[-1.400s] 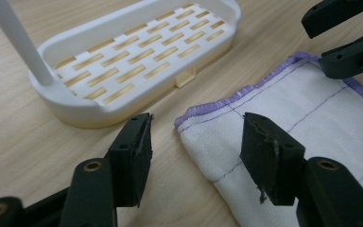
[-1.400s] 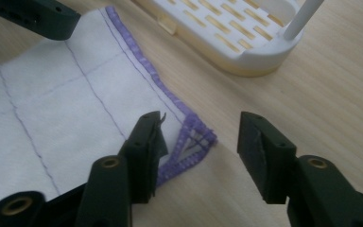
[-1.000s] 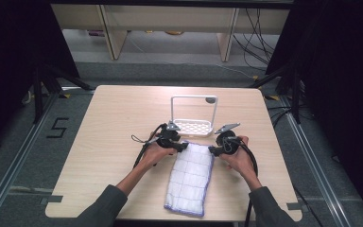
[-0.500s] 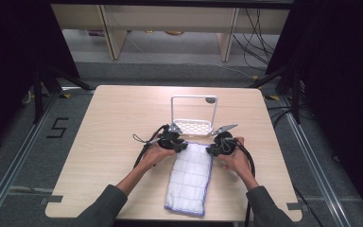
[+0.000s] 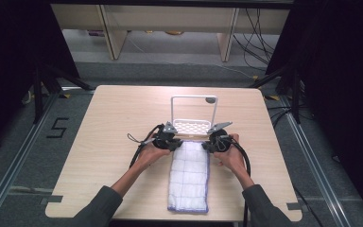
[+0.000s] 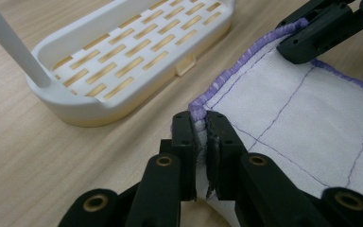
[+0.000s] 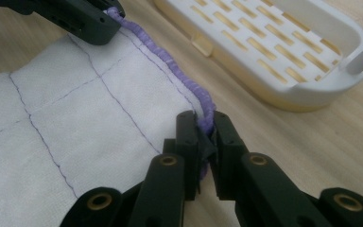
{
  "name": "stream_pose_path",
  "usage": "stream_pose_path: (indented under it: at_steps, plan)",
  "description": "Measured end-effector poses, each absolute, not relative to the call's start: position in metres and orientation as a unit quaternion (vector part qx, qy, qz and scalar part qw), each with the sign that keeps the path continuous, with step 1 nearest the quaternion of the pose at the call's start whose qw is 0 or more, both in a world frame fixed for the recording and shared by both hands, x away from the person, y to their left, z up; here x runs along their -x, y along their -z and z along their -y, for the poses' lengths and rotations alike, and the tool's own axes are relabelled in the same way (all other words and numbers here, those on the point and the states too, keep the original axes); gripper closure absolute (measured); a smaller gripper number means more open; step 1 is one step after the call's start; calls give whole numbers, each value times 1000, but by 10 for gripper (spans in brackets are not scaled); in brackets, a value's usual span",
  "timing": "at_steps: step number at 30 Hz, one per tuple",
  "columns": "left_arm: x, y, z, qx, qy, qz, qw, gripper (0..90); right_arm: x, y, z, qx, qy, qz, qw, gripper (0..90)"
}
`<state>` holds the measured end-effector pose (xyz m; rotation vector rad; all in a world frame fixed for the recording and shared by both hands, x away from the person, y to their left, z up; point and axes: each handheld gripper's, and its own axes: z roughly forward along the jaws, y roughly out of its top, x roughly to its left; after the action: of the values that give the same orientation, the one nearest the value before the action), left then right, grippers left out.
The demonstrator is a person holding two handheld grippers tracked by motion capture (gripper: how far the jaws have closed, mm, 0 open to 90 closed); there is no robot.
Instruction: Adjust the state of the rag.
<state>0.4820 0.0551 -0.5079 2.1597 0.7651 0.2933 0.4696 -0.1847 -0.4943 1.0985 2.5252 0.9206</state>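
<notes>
pale wooden worktop (image 5: 104,142) from above: white quilted cloth with purple stitched edging (image 5: 188,182) lies flat just before a white slotted plastic rack (image 5: 192,126), forearms reaching in low. left hand-held gripper (image 6: 199,124) pinches one far corner. right hand-held gripper (image 7: 202,122) pinches the other; soft, limp fabric, best held by corners.
</notes>
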Motion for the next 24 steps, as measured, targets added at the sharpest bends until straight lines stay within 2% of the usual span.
stream_pose_path:
  at_steps: [24]
  plan:
    - [-473,477,-64,-837,-126,-297,442,827,-462,469,190,-362,-360,-849,139,839]
